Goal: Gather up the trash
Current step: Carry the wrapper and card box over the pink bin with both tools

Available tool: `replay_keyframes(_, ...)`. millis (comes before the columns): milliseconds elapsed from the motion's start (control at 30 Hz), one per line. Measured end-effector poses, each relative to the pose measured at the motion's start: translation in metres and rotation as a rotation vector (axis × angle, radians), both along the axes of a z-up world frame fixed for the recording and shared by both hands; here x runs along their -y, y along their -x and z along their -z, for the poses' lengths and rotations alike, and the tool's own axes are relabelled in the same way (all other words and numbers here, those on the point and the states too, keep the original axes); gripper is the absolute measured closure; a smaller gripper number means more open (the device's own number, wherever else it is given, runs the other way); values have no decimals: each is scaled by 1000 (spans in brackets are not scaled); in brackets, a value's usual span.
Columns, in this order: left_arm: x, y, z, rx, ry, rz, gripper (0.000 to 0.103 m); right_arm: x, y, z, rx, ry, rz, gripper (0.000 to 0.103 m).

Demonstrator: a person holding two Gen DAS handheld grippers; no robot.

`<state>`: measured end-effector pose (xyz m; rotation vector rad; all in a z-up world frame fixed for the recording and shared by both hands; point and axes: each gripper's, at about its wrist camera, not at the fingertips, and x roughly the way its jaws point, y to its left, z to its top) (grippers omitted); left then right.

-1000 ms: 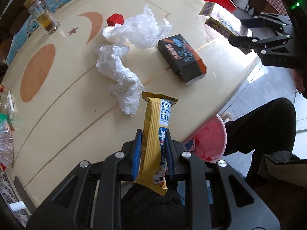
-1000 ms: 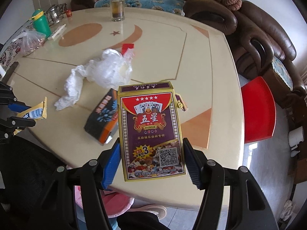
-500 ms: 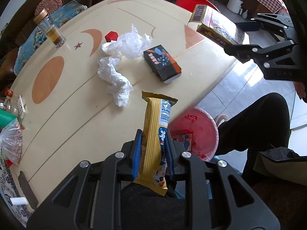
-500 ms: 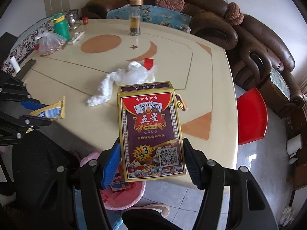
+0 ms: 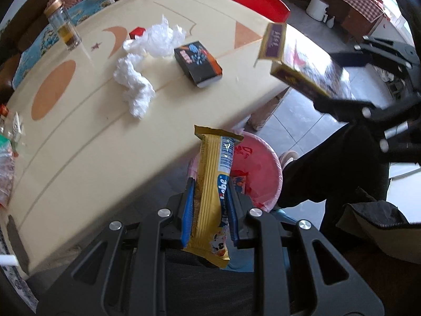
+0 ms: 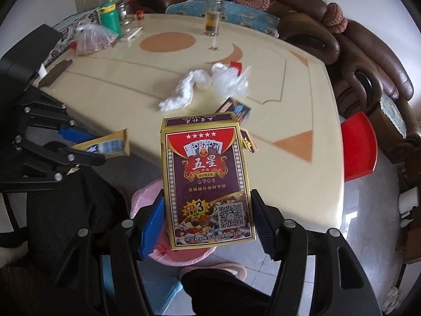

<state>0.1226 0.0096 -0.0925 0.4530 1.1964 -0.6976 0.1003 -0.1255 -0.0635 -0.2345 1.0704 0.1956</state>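
Note:
My left gripper is shut on a yellow snack wrapper, held off the table edge above a pink bin on the floor. My right gripper is shut on a purple poker card box, also held over the pink bin. On the cream table lie a crumpled white tissue, a clear plastic bag and a black box. The card box shows in the left wrist view, the wrapper in the right wrist view.
A glass jar and a small red block stand on the table's far side. A green bottle and a bagged item sit at the far left. A red stool and brown sofas flank the table.
Both grippers have pulled back from the table with their loads and now hang over the pink bin. The items on the table have not moved.

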Motion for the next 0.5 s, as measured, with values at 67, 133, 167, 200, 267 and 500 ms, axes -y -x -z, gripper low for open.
replay_keyframes(67,0,4,8,-6,1,-4,80,-4,7,8,-14,-8,-2,43)
replay_keyframes(133,0,9,17,-20,1,-4,80,-7,12,18,-33,-17,-1,43)
replay_keyframes(167,1,11,22,-24,-1,-2,80,-7,14,22,-41,-24,0,43)
replay_keyframes(200,1,14,26,-26,-4,1,80,-7,16,26,-49,-31,1,43)
replay_keyframes(267,3,18,35,-29,-13,5,80,-9,20,35,-65,-41,7,43)
replay_keyframes(500,9,25,68,-69,-32,12,80,-7,26,67,-110,-50,36,43)
